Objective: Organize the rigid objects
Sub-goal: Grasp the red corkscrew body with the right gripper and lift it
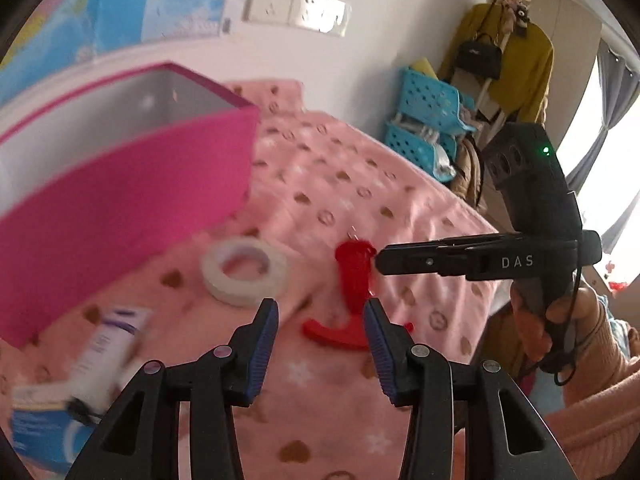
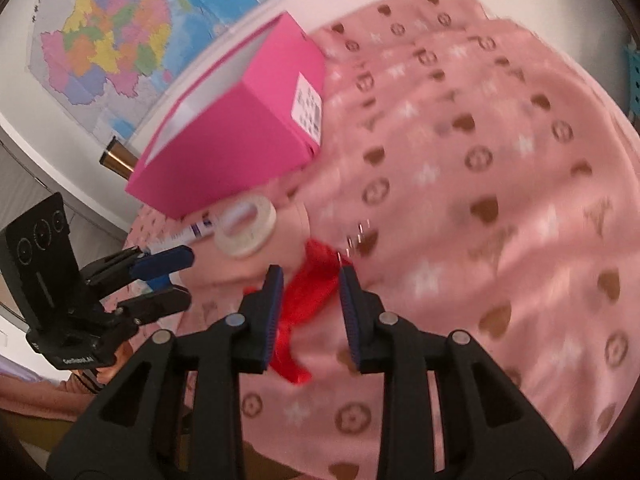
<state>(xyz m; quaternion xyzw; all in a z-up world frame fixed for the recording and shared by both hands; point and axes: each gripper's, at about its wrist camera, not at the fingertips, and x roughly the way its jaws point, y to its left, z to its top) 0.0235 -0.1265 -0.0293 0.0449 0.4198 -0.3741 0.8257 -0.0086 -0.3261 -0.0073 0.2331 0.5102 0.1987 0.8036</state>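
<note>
A red plastic piece [image 1: 354,280] with a curved foot lies on the pink blanket; it also shows in the right wrist view [image 2: 310,288]. My left gripper [image 1: 322,320] is open just in front of it, empty. My right gripper [image 2: 310,280] is open, its fingers either side of the red piece without touching it; it shows from the side in the left wrist view [image 1: 378,258]. A white tape roll [image 1: 244,272] lies left of the red piece, also seen in the right wrist view [image 2: 246,232]. An open pink box [image 1: 132,184] stands behind it, also in the right wrist view [image 2: 240,120].
A white tube [image 1: 108,356] and a blue-white packet [image 1: 40,432] lie at the lower left. Small metal pins [image 2: 358,236] lie near the red piece. Blue baskets [image 1: 430,120] and hanging clothes stand beyond the bed. A map [image 2: 120,32] hangs on the wall.
</note>
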